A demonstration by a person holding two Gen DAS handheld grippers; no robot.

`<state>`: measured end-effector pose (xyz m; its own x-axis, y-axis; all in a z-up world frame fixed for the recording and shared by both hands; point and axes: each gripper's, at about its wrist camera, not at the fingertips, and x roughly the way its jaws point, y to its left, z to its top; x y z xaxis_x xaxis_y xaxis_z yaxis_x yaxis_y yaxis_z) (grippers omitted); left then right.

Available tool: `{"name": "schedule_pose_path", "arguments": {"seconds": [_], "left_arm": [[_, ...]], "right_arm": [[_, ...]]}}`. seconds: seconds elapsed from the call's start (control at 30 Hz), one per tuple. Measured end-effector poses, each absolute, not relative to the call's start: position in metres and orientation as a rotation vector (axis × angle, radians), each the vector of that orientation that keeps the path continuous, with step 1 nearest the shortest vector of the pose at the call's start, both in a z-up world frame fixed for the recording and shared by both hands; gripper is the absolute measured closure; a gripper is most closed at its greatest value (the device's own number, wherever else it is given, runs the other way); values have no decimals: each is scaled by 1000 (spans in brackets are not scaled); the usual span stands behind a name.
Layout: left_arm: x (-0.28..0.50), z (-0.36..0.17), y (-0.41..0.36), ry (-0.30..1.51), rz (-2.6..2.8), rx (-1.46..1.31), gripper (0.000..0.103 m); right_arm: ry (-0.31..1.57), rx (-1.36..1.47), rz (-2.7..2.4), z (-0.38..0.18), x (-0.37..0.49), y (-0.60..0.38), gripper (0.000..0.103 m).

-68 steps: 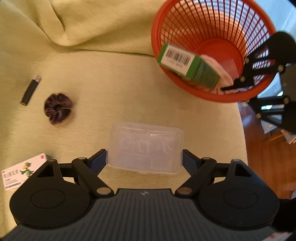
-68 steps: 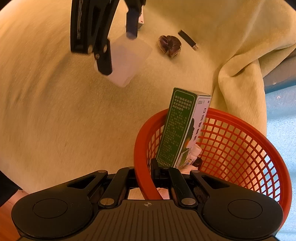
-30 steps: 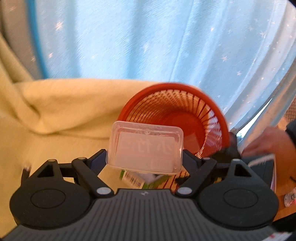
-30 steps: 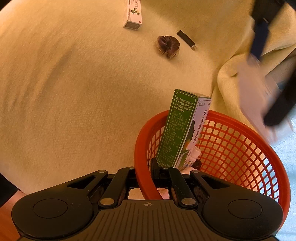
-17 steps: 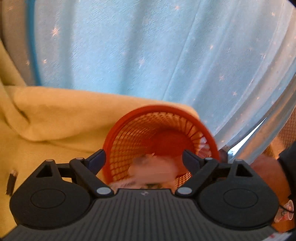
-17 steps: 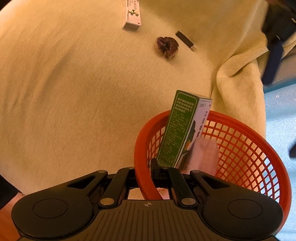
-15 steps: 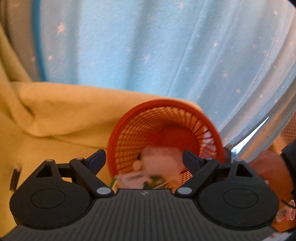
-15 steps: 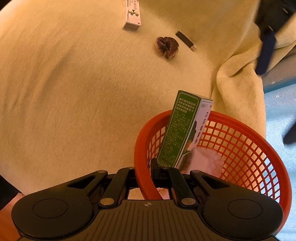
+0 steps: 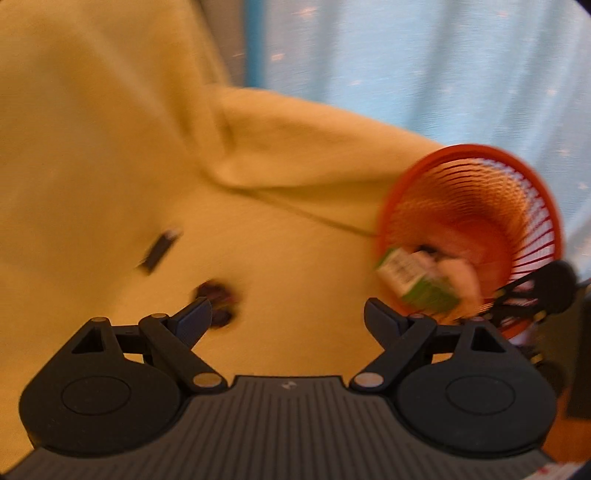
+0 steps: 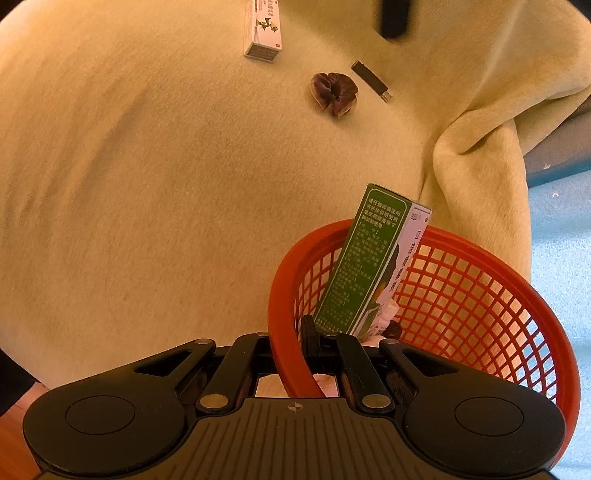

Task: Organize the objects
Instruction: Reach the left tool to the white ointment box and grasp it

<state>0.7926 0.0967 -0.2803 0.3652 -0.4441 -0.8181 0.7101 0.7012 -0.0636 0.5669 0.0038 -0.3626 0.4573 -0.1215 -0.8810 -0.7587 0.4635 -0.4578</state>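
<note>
Soft yellow blanket (image 9: 110, 147) fills the left view. Left tongs (image 9: 288, 314) gape wide, empty, above a dark scrunchie (image 9: 218, 295). In the right view, right tongs (image 10: 286, 345) pinch the red plastic basket (image 10: 461, 295) rim; a green box (image 10: 365, 266) stands inside.

Green box (image 10: 364, 269) in basket: Chinese print, too small to read; barcode on end. White box (image 10: 262, 31): print illegible.

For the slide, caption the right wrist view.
Right tongs clamp the orange basket rim beside a green box.
</note>
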Motion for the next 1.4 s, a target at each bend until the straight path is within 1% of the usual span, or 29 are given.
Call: {"name": "schedule_pose_path", "arguments": {"seconds": [0.23,0.47,0.63,0.83,1.07,1.13,1.17,1.23,1.27,1.3,1.37,1.4], "left_arm": [[805,-295,152,953,-537,367,16],[816,-315,180,1013,-450,332,16],[828,-336,191,1089,-369,198,16],[852,-371,196,1135,-189,-10,16],[874,-413,198,1177,-51,-143,18],[878,-423,198,1195,-48,-142,22],[880,-426,197,1206,-56,-128,26],[879,-424,194,1201,-91,-59,39],[876,-422,192,1198,-117,-17,52],[874,-419,192,1198,-144,18,62],[867,-415,192,1205,-195,89,69],[863,-413,193,1200,-216,138,70]], "right_arm": [[1048,-1047,494,-364,567,5,102],[1054,-1063,497,-366,569,8,102],[1055,-1072,496,-367,570,9,102],[1053,-1071,480,-367,569,10,102],[1042,-1070,485,-368,568,11,102],[1042,-1066,486,-368,568,11,102],[1043,-1064,486,-368,569,11,102],[1046,-1057,485,-368,570,11,102],[1046,-1055,485,-368,571,11,102],[1047,-1053,485,-368,571,12,102],[1050,-1050,487,-368,572,12,102],[1050,-1051,488,-367,572,12,102]]}}
